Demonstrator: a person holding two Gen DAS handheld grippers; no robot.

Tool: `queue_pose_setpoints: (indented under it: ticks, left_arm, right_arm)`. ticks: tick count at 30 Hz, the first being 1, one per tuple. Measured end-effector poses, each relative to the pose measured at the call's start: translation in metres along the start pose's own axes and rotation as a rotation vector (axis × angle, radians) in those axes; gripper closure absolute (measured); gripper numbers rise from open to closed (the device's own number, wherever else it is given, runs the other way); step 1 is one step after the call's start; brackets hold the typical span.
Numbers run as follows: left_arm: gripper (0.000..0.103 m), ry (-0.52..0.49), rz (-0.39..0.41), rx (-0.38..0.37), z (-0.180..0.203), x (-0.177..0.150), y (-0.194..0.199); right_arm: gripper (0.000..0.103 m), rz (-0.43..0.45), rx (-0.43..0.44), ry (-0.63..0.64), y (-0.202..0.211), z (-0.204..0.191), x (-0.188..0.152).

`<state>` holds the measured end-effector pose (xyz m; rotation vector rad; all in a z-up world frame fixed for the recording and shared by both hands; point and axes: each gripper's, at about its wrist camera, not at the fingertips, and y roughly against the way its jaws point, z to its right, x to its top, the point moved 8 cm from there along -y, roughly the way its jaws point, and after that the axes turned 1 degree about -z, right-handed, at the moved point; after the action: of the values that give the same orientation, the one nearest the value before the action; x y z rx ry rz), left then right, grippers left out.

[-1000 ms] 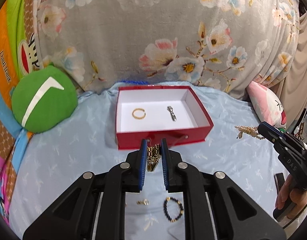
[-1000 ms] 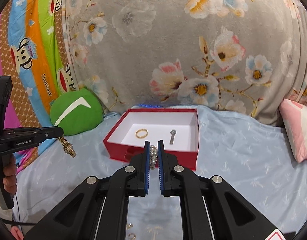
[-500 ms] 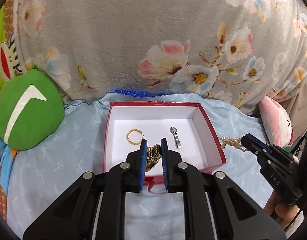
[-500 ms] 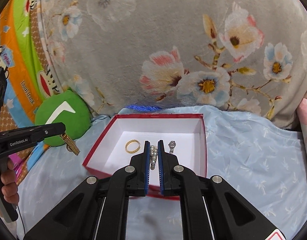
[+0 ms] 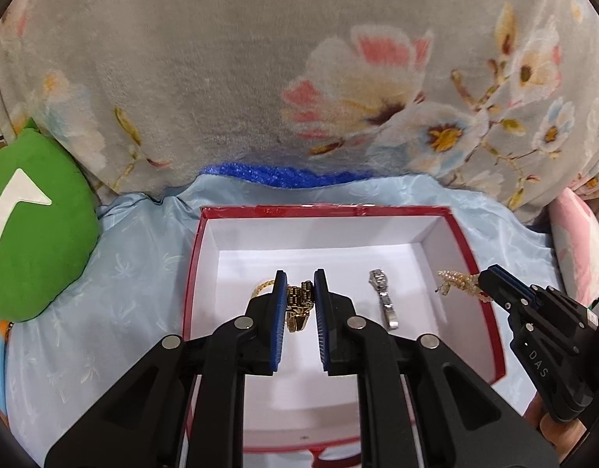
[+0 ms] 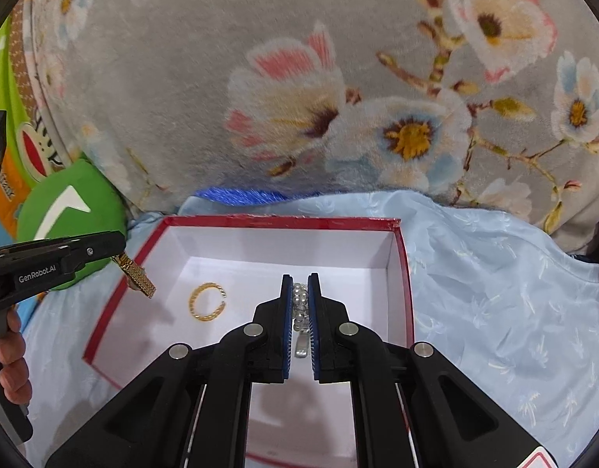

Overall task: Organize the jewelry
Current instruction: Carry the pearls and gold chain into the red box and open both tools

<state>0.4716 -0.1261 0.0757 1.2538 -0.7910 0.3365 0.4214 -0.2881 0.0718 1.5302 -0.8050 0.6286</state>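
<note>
A red box [image 5: 330, 210] with a white inside lies on the light blue sheet. My left gripper [image 5: 300, 275] hangs over its middle, shut on a gold link bracelet [image 5: 299, 300]. In the box lie a silver watch [image 5: 383, 300] and a gold ring-shaped bangle [image 6: 206, 302]. My right gripper [image 6: 300, 279] is above the box [image 6: 284, 220], shut on a pearl strand [image 6: 299, 300]. The watch [image 6: 301, 345] shows only partly behind its fingers. Each view shows the other gripper at its edge: the right gripper [image 5: 494, 284] with pearls [image 5: 455, 282], the left gripper [image 6: 116, 245] with the gold bracelet [image 6: 137, 277].
A grey floral blanket [image 5: 260, 78] rises right behind the box. A green cushion [image 5: 34, 226] sits to the left and a pink cushion [image 5: 576, 241] to the right. The light blue sheet [image 6: 494, 292] spreads right of the box. A hand [image 6: 11, 355] grips the left tool's handle.
Both grippers moved forward and a little down, from in front of the box to above its inside, each still holding its jewellery. The box now fills the lower part of both views.
</note>
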Motion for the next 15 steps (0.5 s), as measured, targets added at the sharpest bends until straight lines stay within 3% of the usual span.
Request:
queue_pose_setpoints:
  ticks: [7, 15]
  left_arm:
    - [0.090, 0.004, -0.064, 0.042, -0.009, -0.004, -0.056]
    - [0.090, 0.003, -0.089, 0.048, -0.008, -0.008, -0.084]
  right_arm:
    - [0.096, -0.062, -0.018, -0.022, -0.044, 0.012, -0.010]
    - [0.096, -0.078, -0.025, -0.027, -0.064, 0.019, -0.012]
